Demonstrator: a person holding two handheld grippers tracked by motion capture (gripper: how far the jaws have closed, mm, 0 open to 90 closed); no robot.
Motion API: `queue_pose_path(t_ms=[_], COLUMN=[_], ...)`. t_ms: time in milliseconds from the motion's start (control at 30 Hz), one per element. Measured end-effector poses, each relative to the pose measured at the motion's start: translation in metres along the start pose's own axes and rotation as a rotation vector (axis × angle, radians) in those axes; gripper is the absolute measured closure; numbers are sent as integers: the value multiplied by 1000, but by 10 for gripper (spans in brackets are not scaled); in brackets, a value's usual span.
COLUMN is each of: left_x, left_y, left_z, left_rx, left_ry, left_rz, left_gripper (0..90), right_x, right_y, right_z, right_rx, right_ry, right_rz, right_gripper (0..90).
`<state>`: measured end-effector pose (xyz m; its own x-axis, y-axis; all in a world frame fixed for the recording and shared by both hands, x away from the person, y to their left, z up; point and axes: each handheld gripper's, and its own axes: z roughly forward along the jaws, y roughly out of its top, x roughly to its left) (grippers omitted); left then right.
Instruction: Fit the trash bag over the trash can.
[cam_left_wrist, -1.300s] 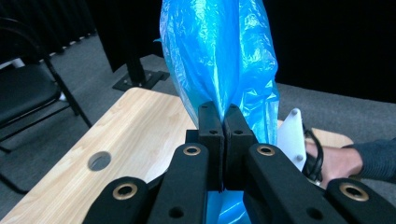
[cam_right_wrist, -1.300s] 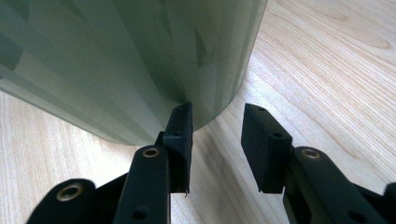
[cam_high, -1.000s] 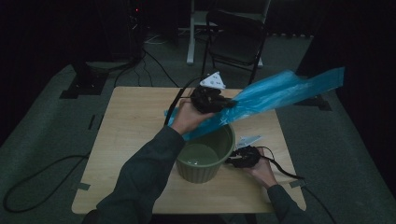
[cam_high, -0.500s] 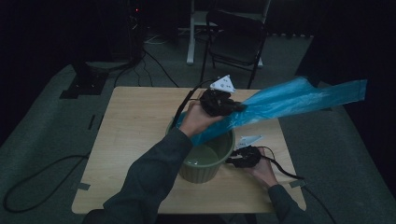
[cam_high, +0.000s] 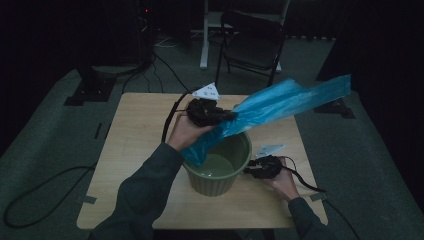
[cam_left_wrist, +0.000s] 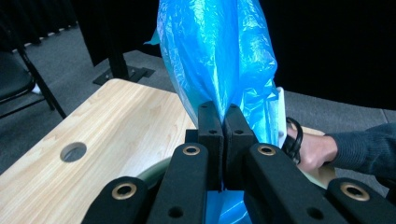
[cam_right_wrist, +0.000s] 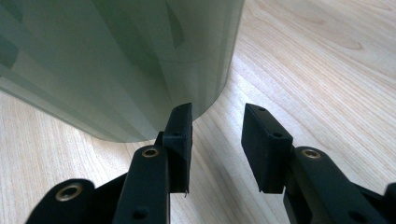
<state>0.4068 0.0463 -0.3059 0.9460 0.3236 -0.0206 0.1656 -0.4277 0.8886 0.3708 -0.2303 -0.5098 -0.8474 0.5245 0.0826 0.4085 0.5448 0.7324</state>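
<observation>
Bag (cam_high: 280, 102): thin blue plastic film, crinkled, translucent. It runs from the left claw (cam_high: 231, 116) up and out to the far right above the bench (cam_high: 140, 135), with its lower end drooping over the near-left rim of the green bin (cam_high: 220, 182).

Left claw: jaws together, clamped on a gathered bunch of the film; in the left gripper view the film (cam_left_wrist: 219, 60) rises straight out from between the pads (cam_left_wrist: 209, 123).

Right claw (cam_right_wrist: 215, 135): jaws apart, nothing between them, resting low on the bench just right of the bin wall (cam_right_wrist: 116, 60); one pad is at or very near the wall, contact cannot be told.

Handling judgement:
- Bag is very light and limp. It will not hold a shape and will billow or drift with any quick move.
- Film is slippery and thin, so it can slide out of a shallow pinch or tear if snagged.
- Best hold: a bunched fold near the open edge, several layers deep.
- Bin looks stiff, ribbed and moderately light; steady it at the wall or rim while the bag goes in.
</observation>
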Motion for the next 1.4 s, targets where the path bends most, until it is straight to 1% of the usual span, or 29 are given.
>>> queue_pose_path(t_ms=[100, 133, 300, 367, 433, 467, 567, 633, 733, 767, 800, 900, 967, 1000, 1033, 1067, 1167, 1267, 1367, 1400], left_x=[1, 1, -1, -2, -3, -3, -3, -2, 0, 0, 0, 1, 1, 1, 1, 1, 1, 0, 0, 0], left_y=[-6, -6, -16, -19, -24, -26, -34, -40, -48, -48, -52, -58, -62, -62, -65, -66, -70, -72, -74, -74], left_z=[-5, -5, -12, -14, -17, -18, -23, -26, -29, -29, -31, -34, -35, -35, -36, -36, -37, -37, -38, -38], left_rx=[-2, -2, 4, 13, 13, 15, 22, 22, 33, 33, 37, 47, 54, 54, 58, 63, 73, 81, 90, 90], left_ry=[6, 6, 14, 19, 16, 19, 24, 26, 34, 34, 33, 34, 37, 37, 36, 38, 41, 41, 45, 45], left_rz=[-10, -10, -13, -11, -16, -16, -23, -36, -45, -45, -52, -55, -56, -56, -62, -61, -63, -62, -59, -59], left_gripper=[885, 885, 883, 883, 882, 882, 880, 879, 879, 879, 879, 880, 879, 880, 880, 880, 879, 879, 879, 879], right_x=[-1, -1, -2, -3, -3, -4, -6, -6, -6, -6, -6, -5, -5, -5, -5, -4, -4, -3, -6, -6], right_y=[0, 0, 0, 1, 2, 2, 5, 7, 11, 11, 13, 21, 24, 24, 27, 31, 37, 44, 49, 49], right_z=[-2, -2, -8, -11, -14, -16, -25, -32, -42, -42, -46, -58, -64, -64, -67, -73, -82, -92, -101, -101], right_rx=[-6, -6, -19, -23, -15, -22, -44, -69, -104, -104, -116, -152, -171, -171, -187, -207, -245, -278, -310, -310], right_ry=[-4, -4, -17, -32, -58, -60, -83, -89, -97, -97, -102, -111, -111, -111, -114, -115, -114, -119, -112, -112], right_rz=[2, 2, 8, 6, 2, 8, 18, 28, 41, 41, 41, 47, 50, 50, 56, 58, 60, 67, 79, 79], right_gripper=[632, 632, 633, 635, 636, 637, 640, 650, 661, 661, 668, 689, 697, 697, 697, 697, 694, 689, 670, 670])
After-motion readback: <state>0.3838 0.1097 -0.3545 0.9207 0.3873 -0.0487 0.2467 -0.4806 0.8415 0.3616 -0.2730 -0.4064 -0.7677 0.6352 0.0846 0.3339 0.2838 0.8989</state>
